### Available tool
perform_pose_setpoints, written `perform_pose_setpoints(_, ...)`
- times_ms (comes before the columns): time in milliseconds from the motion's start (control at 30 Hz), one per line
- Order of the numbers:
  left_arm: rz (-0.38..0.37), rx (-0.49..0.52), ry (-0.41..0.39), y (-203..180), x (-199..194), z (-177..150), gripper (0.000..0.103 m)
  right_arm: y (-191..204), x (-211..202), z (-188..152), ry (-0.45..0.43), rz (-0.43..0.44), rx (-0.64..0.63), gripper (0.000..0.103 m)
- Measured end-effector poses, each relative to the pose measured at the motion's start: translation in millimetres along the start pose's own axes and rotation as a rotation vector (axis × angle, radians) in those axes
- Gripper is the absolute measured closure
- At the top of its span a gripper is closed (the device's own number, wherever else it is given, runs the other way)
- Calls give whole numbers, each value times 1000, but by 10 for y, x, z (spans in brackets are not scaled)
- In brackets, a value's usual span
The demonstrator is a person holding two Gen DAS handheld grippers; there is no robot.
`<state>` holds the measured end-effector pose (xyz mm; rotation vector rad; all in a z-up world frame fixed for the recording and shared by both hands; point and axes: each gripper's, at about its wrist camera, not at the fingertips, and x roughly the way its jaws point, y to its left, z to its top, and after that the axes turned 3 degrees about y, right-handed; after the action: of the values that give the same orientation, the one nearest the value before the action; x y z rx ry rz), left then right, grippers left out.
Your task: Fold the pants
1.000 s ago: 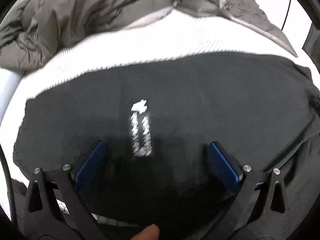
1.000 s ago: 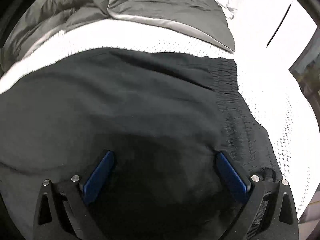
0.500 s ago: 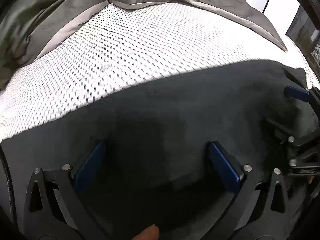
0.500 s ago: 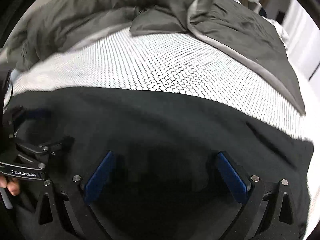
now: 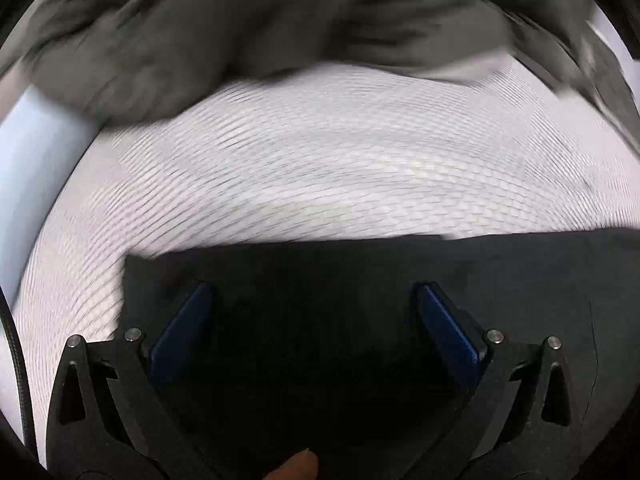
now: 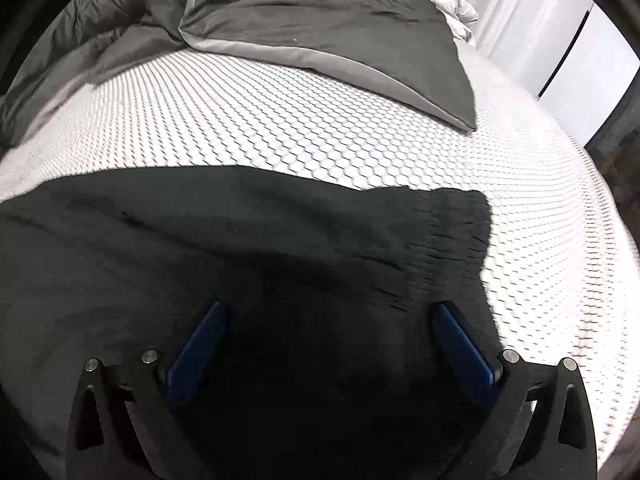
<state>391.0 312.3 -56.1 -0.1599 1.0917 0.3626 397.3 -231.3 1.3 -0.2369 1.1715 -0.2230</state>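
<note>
Black pants lie flat on a white honeycomb-patterned mattress. In the right wrist view the gathered elastic waistband is at the right end of the cloth. My right gripper hovers open just above the pants near the waistband, nothing between its blue pads. In the left wrist view, which is blurred, the pants end at a corner on the left. My left gripper is open over that end, its pads empty. A fingertip shows at the bottom edge.
A rumpled grey duvet is bunched along the far side of the mattress, seen as a grey duvet in the left wrist view too. White bedding and white curtains lie at the far right. The mattress edge drops off at the left.
Both grippers have swung apart: the left went to the pants' left end, the right to the waistband end. Neither sees the other now. Both stayed open.
</note>
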Motion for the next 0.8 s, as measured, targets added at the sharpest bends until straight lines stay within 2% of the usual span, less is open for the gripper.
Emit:
perform_pose_setpoints(100,-46,-25,-43,145,-388,-257,1,132,-238,-67,-12,-67,-22,0)
perform_pose_setpoints(133,-70,-17,-72,137,-603,-382,1,172,-389,-126,-44,-47,-26,0)
perform_pose_setpoints(233,-125,32,-161,35,-1120,-696,1,340,-959,-424,-160,93,-26,0)
perform_pose_setpoints(300,-157,75,-215,-103,-1464,-1006,1,524,-1318,-727,-208,220,-58,0)
perform_pose_setpoints(433,-264,147,-244,-591,-1877,-1684,1,855,-1719,-1261,-269,324,-125,0)
perform_pose_setpoints(533,-296,238,-263,-1000,-1958,-2147,1,1239,-1800,-1648,-279,399,-202,0)
perform_pose_setpoints(633,-305,319,-250,-1356,-1828,-2488,1,1611,-1707,-1958,-288,390,-298,0)
perform_pose_setpoints(700,-312,327,-198,-1504,-1680,-2656,1,1800,-1590,-2123,-267,381,-360,0)
perform_pose_setpoints(733,-304,319,-142,-1529,-1563,-2708,1,1841,-1481,-2172,-246,376,-384,0)
perform_pose_setpoints(800,-319,314,-157,-1515,-1529,-2781,1,1805,-1341,-2255,-228,390,-404,0)
